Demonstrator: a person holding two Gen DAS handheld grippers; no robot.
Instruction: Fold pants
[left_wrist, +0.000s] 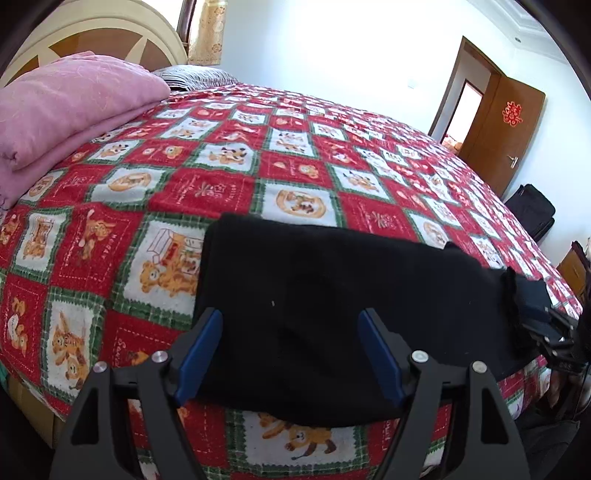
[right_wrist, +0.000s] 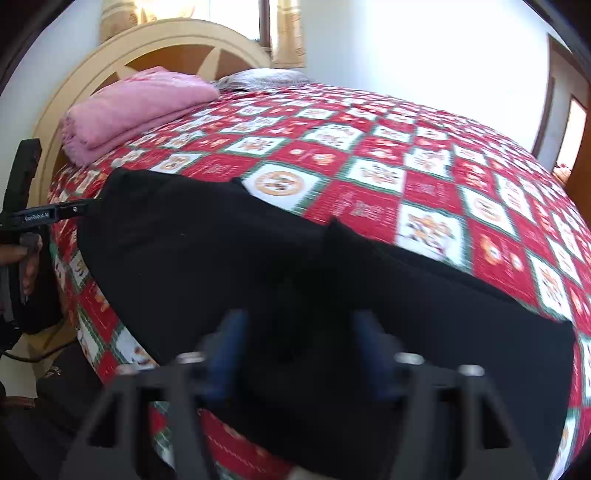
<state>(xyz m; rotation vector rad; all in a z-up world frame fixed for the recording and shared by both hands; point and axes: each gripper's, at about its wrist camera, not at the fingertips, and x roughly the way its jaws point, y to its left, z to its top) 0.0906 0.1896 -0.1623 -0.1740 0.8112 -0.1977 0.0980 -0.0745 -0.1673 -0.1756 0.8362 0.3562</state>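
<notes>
Folding black pants (left_wrist: 332, 295) on the bed (left_wrist: 229, 192), near its front edge.
Left gripper (left_wrist: 291, 332) hovers angled down over the pants' left end, jaws wide, nothing pinched. Right gripper (right_wrist: 295, 332), blurred, points down at the middle; jaws apart, cloth bunched between, grip unclear. Probably mid-fold; next move calls for pinching an edge and carrying it across.

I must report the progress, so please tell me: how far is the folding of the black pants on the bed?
Done: the black fabric pants lie on the red checked bedspread as a compact flat bundle, apparently already folded over. In hand: nothing is gripped; the left gripper and the right gripper both stand open over the cloth. Left: one corner sticks up, so some smoothing or a last fold probably remains.
</notes>
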